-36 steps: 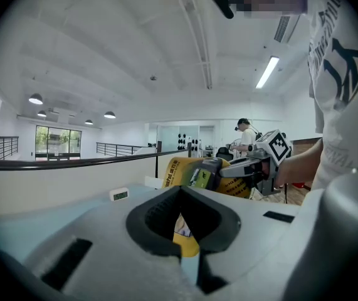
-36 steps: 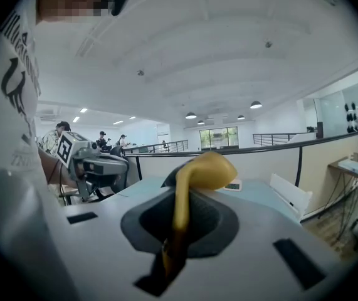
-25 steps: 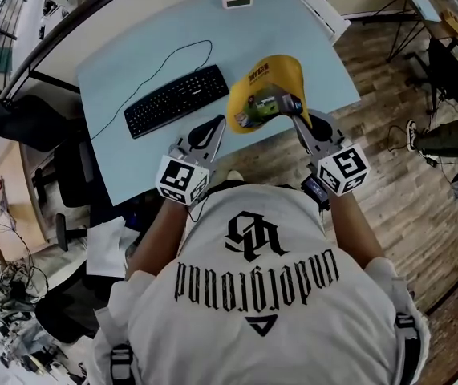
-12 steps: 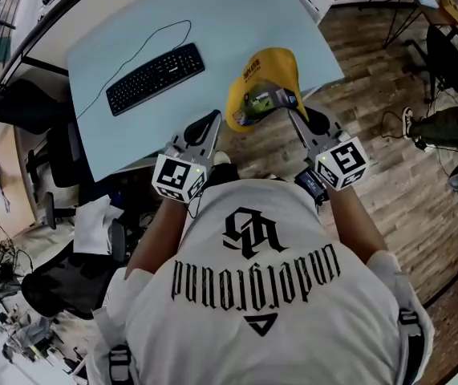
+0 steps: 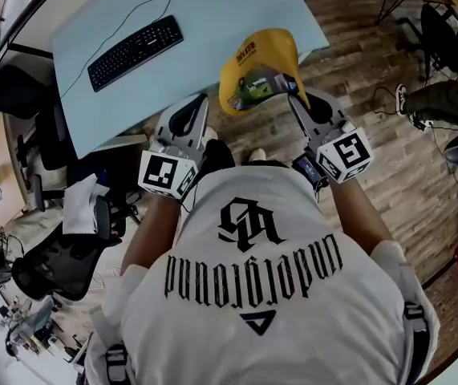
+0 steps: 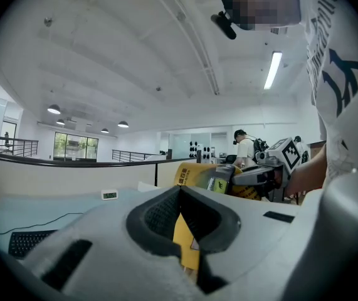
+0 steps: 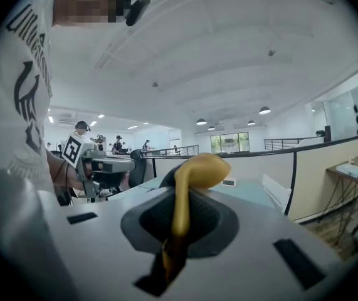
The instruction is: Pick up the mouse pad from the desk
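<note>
— Pad first: who grips it?
— The right gripper. Its jaws are clamped on the yellow pad's edge, and the sheet stands up from them and curls over at the top.
— And the left gripper?
— Jaws closed, tips touching. A yellow strip shows in the gap behind them; I can't tell what it is.
— Where's the pad?
— In the air, off the desk, at its near right edge, partly over the floor. A keyboard lies far left on the desk.
</note>
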{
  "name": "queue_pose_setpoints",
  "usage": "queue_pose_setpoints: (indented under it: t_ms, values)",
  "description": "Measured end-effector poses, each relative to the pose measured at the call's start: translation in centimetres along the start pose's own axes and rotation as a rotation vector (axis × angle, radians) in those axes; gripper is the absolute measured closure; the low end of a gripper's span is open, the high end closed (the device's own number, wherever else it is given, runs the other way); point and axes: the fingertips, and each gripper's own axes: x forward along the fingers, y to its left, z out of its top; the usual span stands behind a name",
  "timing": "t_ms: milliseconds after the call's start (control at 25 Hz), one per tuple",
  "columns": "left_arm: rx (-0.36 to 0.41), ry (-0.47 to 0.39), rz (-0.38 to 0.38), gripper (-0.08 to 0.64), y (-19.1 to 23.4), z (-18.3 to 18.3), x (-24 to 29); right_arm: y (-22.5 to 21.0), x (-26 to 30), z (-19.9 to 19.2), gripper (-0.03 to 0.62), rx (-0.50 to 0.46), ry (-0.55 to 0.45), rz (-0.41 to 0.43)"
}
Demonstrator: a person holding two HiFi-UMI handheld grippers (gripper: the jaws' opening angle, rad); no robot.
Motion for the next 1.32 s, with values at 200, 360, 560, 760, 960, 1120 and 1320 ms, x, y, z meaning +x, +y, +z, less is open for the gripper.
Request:
queue_pose_setpoints:
  t_ms: [200,360,560,760,960,1120,1320]
  values:
    - [-0.013,-0.008,0.032,0.552,-1.4,-0.1,-0.9,1.0,-1.6,-0.7,0.568,-0.013,-0.01,0.016]
    - [-0.02,-0.012,0.043,0.552,-2.4,-0.3,-1.2,1.5,-2.9,-0.9,0.568,-0.016,-0.019,0.028]
    - [-0.019,-0.016,0.044,0.552,-3.7,-0.4,-1.2,2.2,-4.0,-1.0,0.567,-0.022,-0.037,0.045]
    - [-0.013,-0.012,0.044,0.552,-4.5,-0.6,-1.0,2.3,-4.6,-0.8,0.568,-0.043,-0.048,0.049]
    - [-0.016,-0.006,0.045,0.552,-4.9,-0.8,-1.1,2.1,-4.9,-0.6,0.568,-0.047,-0.051,0.051]
    - [-0.018,-0.001,0.048,0.552,-5.2,-0.9,-0.9,1.7,-5.1,-0.6,0.568,-0.047,-0.052,0.049]
    - [-0.022,-0.004,0.046,0.552,-5.2,-0.9,-0.4,1.3,-5.1,-0.9,0.568,-0.046,-0.046,0.049]
